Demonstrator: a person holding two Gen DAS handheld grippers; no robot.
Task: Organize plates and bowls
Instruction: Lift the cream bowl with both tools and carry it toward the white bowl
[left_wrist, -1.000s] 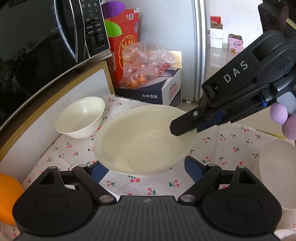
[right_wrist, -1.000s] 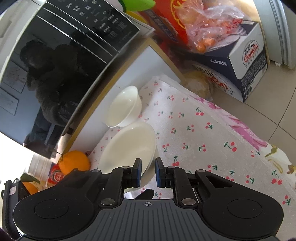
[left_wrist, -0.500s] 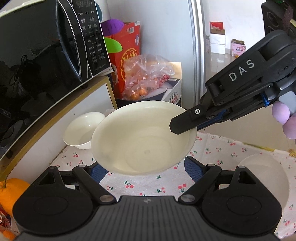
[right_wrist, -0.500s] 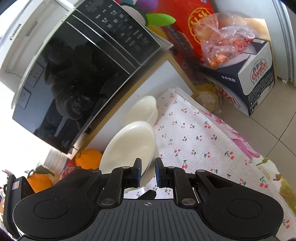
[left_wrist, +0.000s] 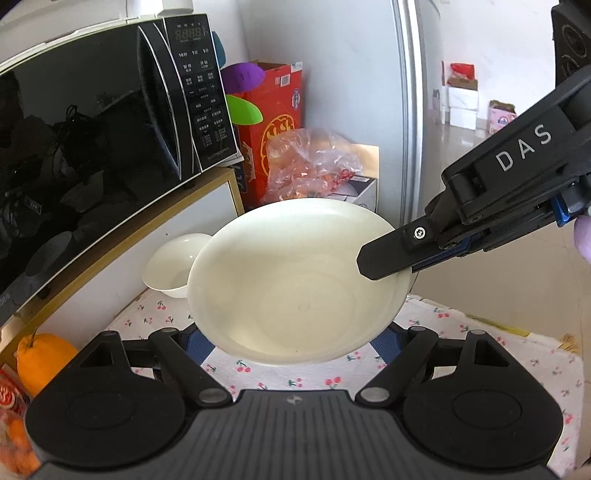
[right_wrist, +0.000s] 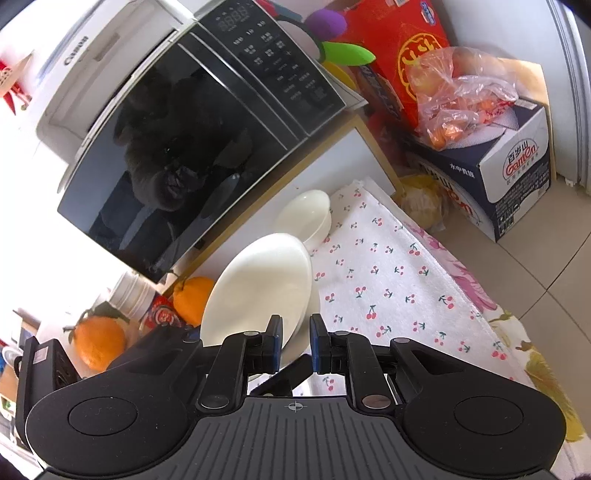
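Right claw (left_wrist: 384, 264) clamped on the right rim of the cream plate (left_wrist: 295, 284), held above the cherry-print bench (right_wrist: 388, 280). Left claw (left_wrist: 295, 341), jaws apart and closing, flanks the plate's near edge. Small bowl (left_wrist: 173, 264) rests far left, below the microwave (left_wrist: 110, 147).

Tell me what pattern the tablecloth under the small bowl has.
White tablecloth printed with small red cherries; clearest in the right wrist view.

A black microwave (left_wrist: 110, 147) sits on a white cabinet (left_wrist: 155, 236) with a wooden rim. Beside it stand a red box (left_wrist: 273, 122) and a bagged-fruit carton (right_wrist: 509, 166) against a grey fridge (left_wrist: 354, 92). Cherry-print cloth (right_wrist: 388, 277) covers the bench; pale floor tiles (right_wrist: 535, 258) gleam in daylight.
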